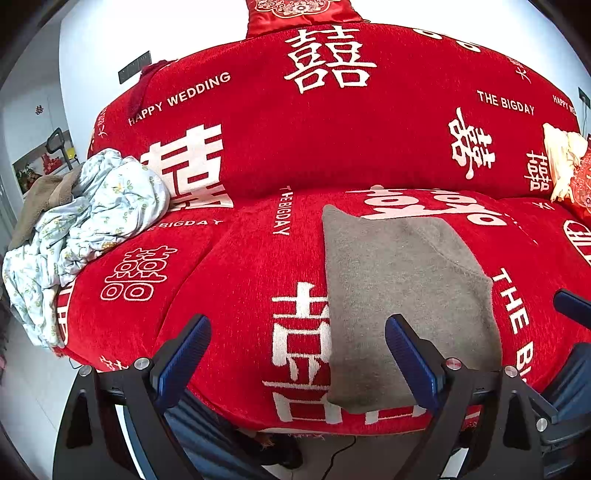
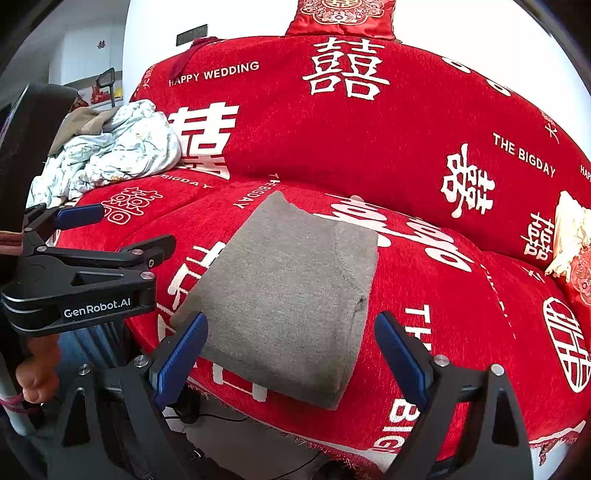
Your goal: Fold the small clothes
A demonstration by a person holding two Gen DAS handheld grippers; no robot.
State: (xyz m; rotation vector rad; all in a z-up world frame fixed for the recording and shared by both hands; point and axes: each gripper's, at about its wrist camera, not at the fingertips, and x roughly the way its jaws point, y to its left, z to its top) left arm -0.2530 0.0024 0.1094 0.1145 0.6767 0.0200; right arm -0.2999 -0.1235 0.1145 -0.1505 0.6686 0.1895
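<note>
A grey knit garment (image 1: 402, 291) lies folded flat on the red sofa seat (image 1: 229, 295). It also shows in the right wrist view (image 2: 291, 295). My left gripper (image 1: 297, 350) is open and empty, held just in front of the seat's front edge, its right finger over the garment's near left part. My right gripper (image 2: 291, 350) is open and empty, with the garment's near edge between its two blue pads. The left gripper's body (image 2: 85, 273) shows at the left of the right wrist view. The right gripper's blue fingertip (image 1: 572, 306) shows at the right edge of the left wrist view.
A crumpled pale floral cloth (image 1: 85, 214) and a brown cloth (image 1: 40, 199) lie piled at the sofa's left end. A cream cloth and red cushion (image 1: 569, 170) sit at the right end. A red cushion (image 2: 343, 14) tops the backrest. Floor and a cable (image 2: 229, 421) lie below the seat edge.
</note>
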